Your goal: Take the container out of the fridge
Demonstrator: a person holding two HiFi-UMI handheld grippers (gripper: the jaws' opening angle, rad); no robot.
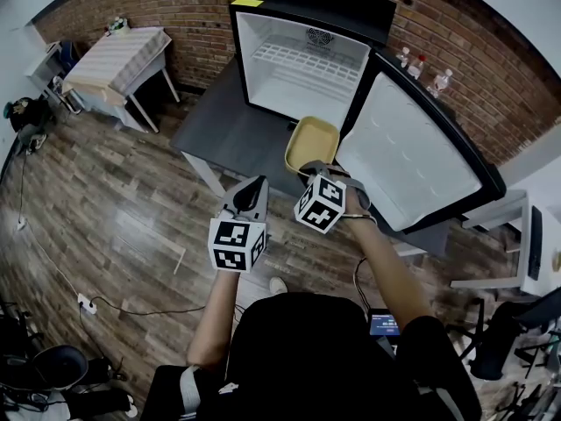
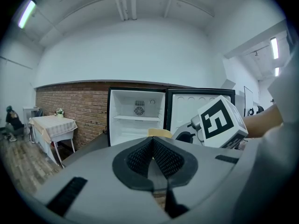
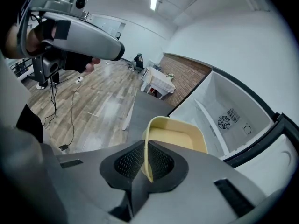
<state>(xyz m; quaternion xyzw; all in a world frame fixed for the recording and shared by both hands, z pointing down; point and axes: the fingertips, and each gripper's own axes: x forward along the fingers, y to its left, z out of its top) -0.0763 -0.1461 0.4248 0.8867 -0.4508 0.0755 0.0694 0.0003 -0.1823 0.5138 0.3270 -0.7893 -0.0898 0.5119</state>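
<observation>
The small black fridge (image 1: 302,68) stands open on a dark table, its white inside bare and its door (image 1: 399,152) swung out to the right. A pale yellow container (image 1: 312,141) hangs in the air in front of the fridge opening. My right gripper (image 1: 309,168) is shut on its near rim, and in the right gripper view the rim runs between the pads (image 3: 145,146) with the container (image 3: 180,136) beyond. My left gripper (image 1: 255,185) is beside it on the left, shut and holding nothing (image 2: 153,141). The left gripper view shows the fridge (image 2: 137,118) and the container's edge (image 2: 160,133) ahead.
The fridge rests on a dark grey table (image 1: 223,134). A table with a pale cloth (image 1: 123,55) stands at the back left by the brick wall. Small bottles (image 1: 421,67) sit behind the door. A cable and power strip (image 1: 88,303) lie on the wooden floor.
</observation>
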